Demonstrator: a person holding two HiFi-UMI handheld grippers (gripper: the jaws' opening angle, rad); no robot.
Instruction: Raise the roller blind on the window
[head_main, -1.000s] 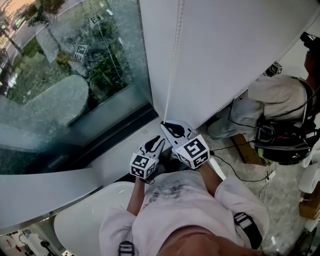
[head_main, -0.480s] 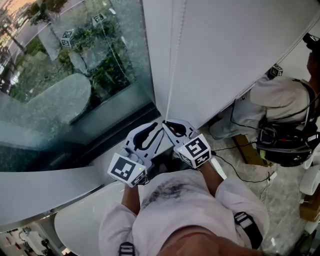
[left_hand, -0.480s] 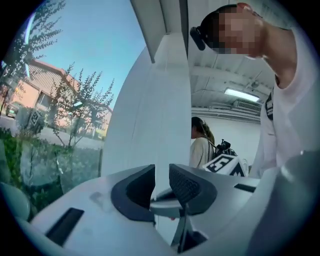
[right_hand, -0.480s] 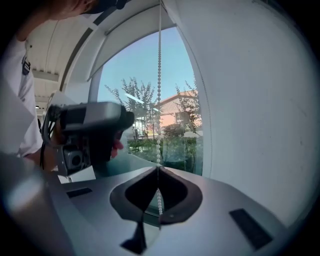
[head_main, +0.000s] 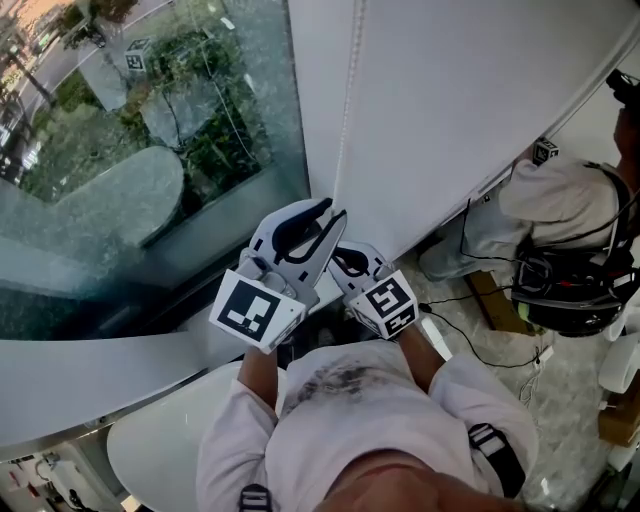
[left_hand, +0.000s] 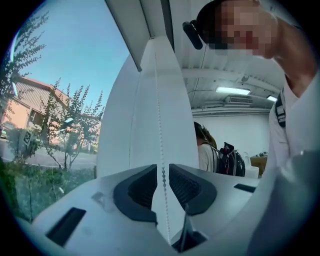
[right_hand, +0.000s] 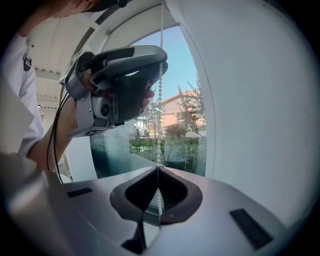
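The white bead chain (head_main: 347, 120) hangs down in front of the white roller blind (head_main: 480, 90), beside the window glass (head_main: 150, 150). My left gripper (head_main: 336, 212) is held up above the right one, open. In the left gripper view the chain (left_hand: 160, 150) runs through the gap between its dark pads (left_hand: 137, 187) without being pressed. My right gripper (head_main: 340, 260) sits lower, partly hidden behind the left. In the right gripper view its jaw tips (right_hand: 158, 169) meet on the chain (right_hand: 159, 115), and the left gripper (right_hand: 161, 59) shows above, next to the chain.
A person (head_main: 560, 210) with a dark backpack (head_main: 570, 285) sits on the floor at the right, among cables (head_main: 480, 340). A white rounded tub (head_main: 160, 440) stands below the window at the lower left. Trees and a building show through the glass.
My left gripper has risen along the chain, from beside and below the right gripper to above it, and has rolled a little. The right gripper has stayed in place.
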